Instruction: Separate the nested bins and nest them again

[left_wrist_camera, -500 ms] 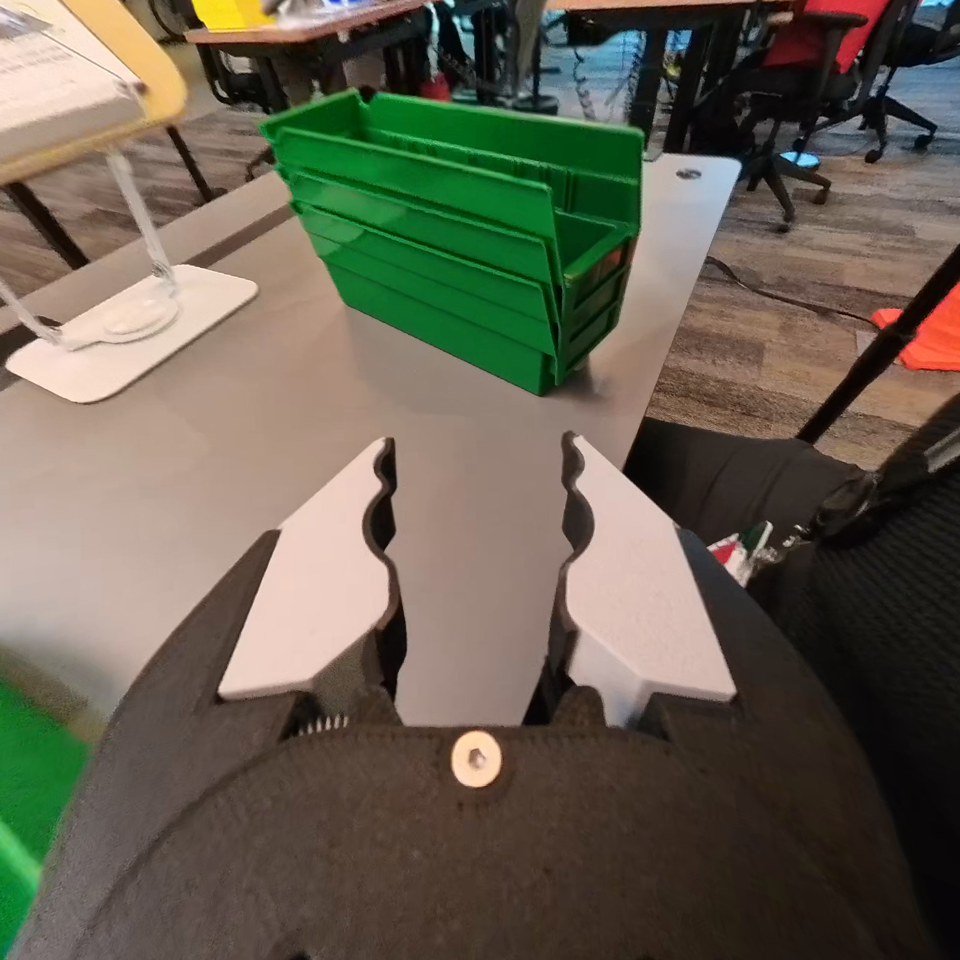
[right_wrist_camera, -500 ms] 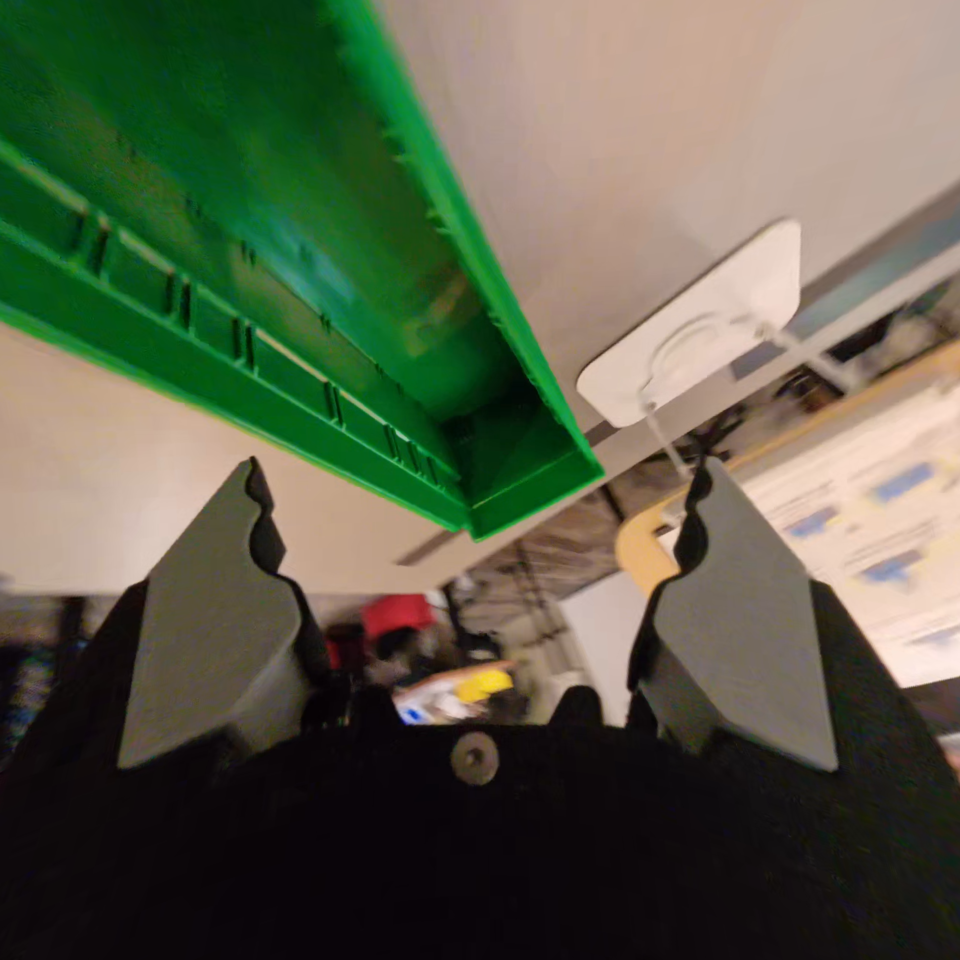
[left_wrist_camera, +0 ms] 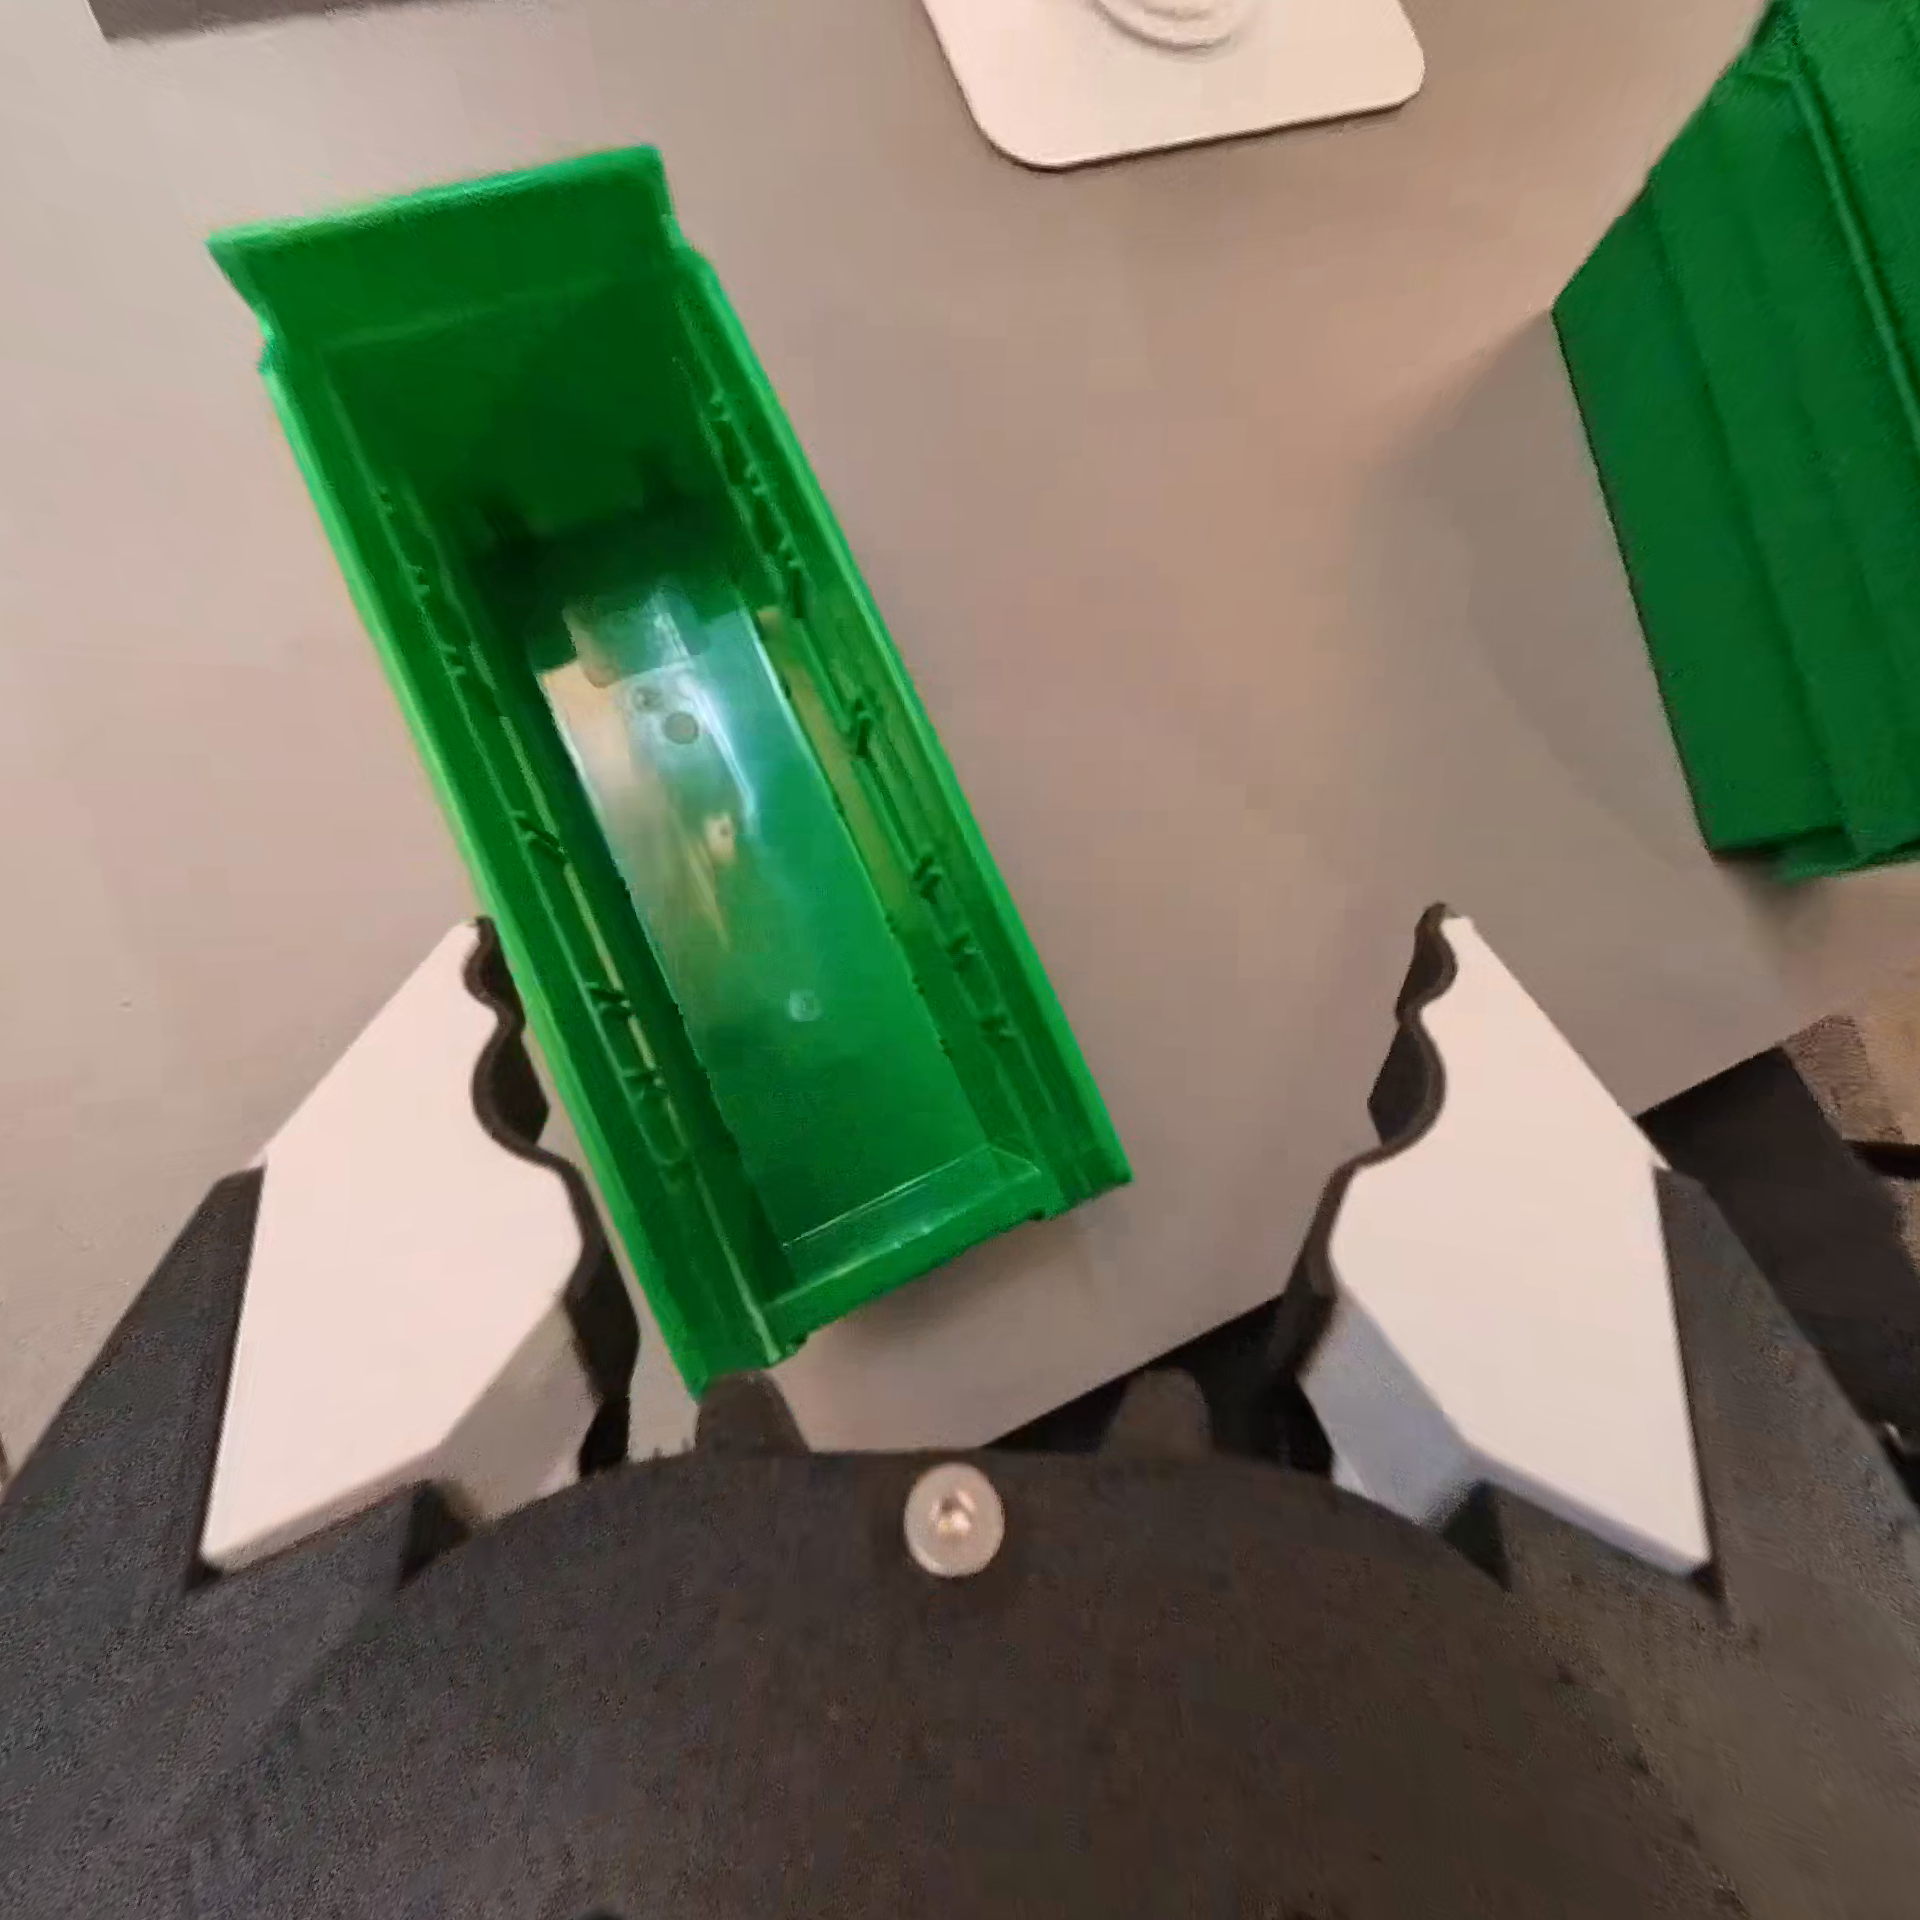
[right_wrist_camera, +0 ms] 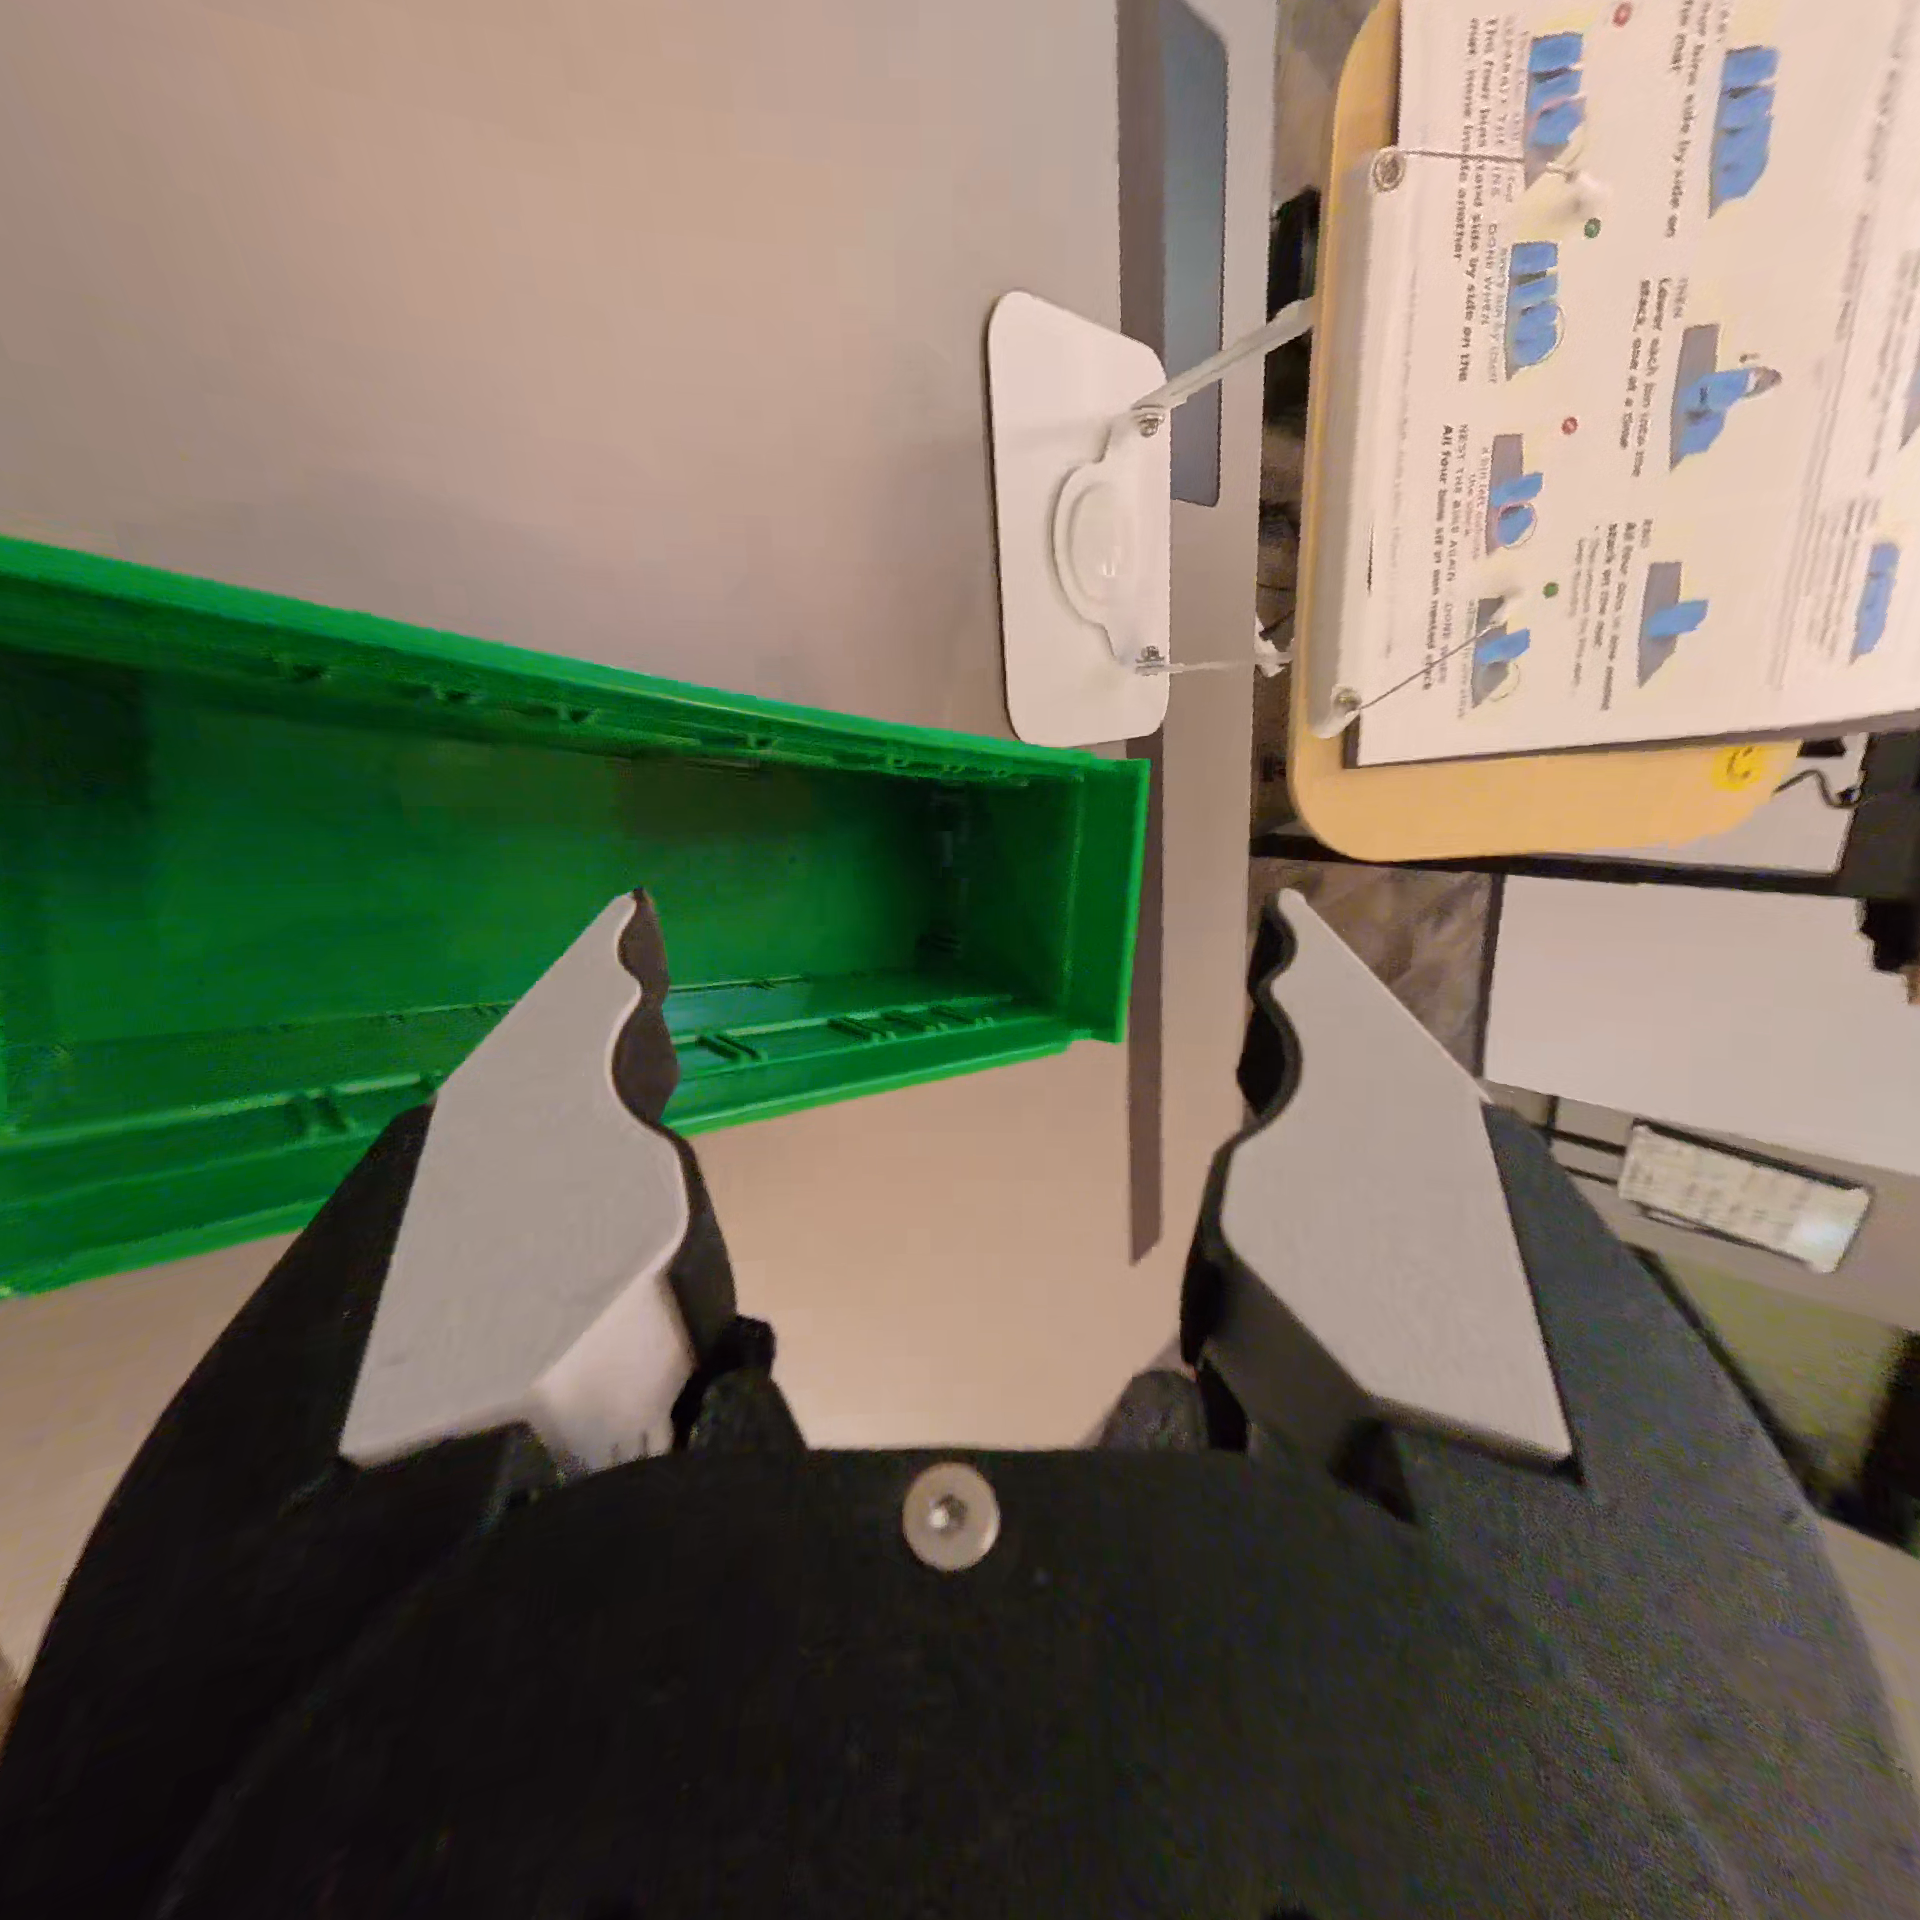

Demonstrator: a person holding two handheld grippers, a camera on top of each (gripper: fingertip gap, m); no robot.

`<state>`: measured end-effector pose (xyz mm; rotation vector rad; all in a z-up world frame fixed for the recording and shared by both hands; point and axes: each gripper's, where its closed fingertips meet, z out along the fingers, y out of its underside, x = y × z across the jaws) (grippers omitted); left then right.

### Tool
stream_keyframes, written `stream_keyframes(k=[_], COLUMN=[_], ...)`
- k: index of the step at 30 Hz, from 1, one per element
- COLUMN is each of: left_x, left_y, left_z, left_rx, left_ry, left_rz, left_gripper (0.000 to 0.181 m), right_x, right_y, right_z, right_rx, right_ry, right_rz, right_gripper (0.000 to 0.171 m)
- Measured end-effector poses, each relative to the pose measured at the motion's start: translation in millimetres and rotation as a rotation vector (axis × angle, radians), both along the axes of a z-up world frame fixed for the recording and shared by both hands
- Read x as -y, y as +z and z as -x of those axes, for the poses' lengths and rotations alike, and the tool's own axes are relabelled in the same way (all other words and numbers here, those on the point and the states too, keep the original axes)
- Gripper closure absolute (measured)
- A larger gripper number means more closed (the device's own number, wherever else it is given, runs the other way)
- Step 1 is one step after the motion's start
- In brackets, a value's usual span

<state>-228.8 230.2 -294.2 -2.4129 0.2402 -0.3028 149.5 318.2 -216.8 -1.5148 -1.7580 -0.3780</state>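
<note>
While fingers [left_wrist_camera: 395,1195] gape, 1 green bin [left_wrist_camera: 665,790] apart

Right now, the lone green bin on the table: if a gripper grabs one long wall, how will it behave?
The single green bin looks empty and thin-walled, so probably light. Ribbed walls suggest fair stiffness, though the long wall may flex. The glossy floor hints at slick plastic, and an off-centre grip would likely tilt it.

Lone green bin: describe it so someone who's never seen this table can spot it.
On the grey table, find the white stand base at the far edge. The single green bin lies just in front of it, open side up and empty. Unlike the nested stack of green bins to the right, it sits alone.
</note>
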Motion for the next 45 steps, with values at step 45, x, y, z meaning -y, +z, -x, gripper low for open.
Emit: stream_keyframes(k=[45], left_x=[-62], left_y=[30], left_z=[-103], left_rx=[0.280], left_ry=[-0.207], left_rz=[0.092], left_gripper=[0.083], right_x=[18], right_y=[-67], right_z=[-128], right_rx=[-0.663], right_ry=[-0.469], right_rz=[0.064], right_gripper=[0.096])
